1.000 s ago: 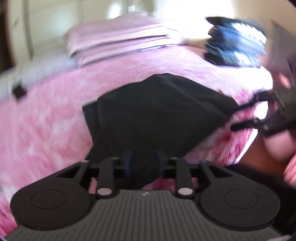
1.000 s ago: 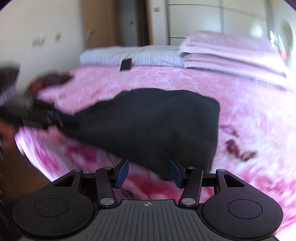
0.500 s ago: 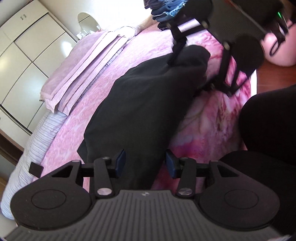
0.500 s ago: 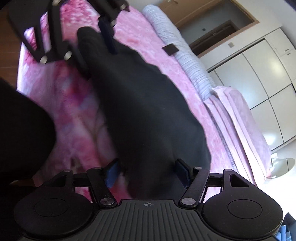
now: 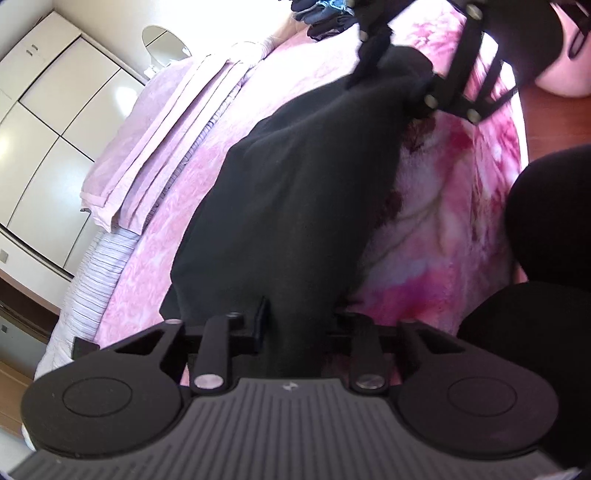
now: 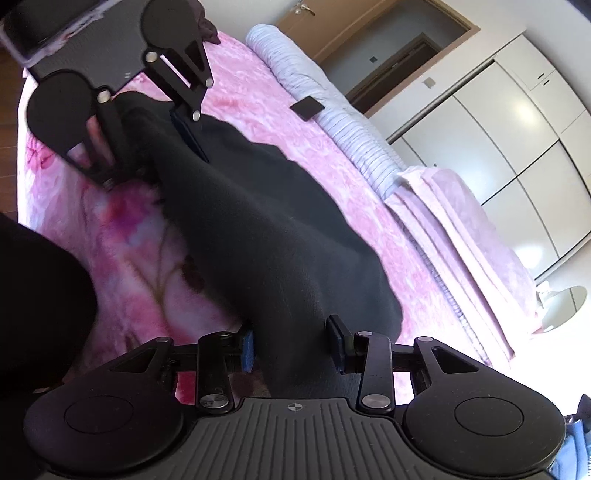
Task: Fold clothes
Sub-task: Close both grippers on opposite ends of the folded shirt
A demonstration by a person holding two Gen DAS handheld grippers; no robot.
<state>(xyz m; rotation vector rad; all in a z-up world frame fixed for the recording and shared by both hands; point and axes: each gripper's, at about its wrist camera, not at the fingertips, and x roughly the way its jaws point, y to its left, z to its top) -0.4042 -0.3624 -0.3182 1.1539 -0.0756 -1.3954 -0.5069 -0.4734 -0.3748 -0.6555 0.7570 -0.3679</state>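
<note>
A black garment (image 5: pixel 295 184) lies lengthwise across a pink floral bedspread (image 5: pixel 443 221), bunched into a long band. My left gripper (image 5: pixel 297 325) is shut on one end, and the cloth fills the gap between its fingers. At the far end my right gripper (image 5: pixel 395 85) holds the other bunch. The right wrist view mirrors this: the garment (image 6: pixel 277 221) runs from my right gripper (image 6: pixel 291 343), shut on thick cloth, up to my left gripper (image 6: pixel 155 166). Both ends rise slightly off the bedspread (image 6: pixel 129 240).
Folded pink blankets (image 5: pixel 155 147) and a striped pillow (image 5: pixel 96 280) lie along the bed's far side, with a small black square (image 6: pixel 306 107) on the pillow. Blue clothes (image 5: pixel 325 11) are piled at one corner. A person's dark-clothed leg (image 5: pixel 546 229) stands at the near edge. White wardrobe doors (image 6: pixel 517 110) stand behind.
Both grippers swung to opposite ends of the garment and now face each other. Their fingers stood wider half a second ago and have since closed on the cloth.
</note>
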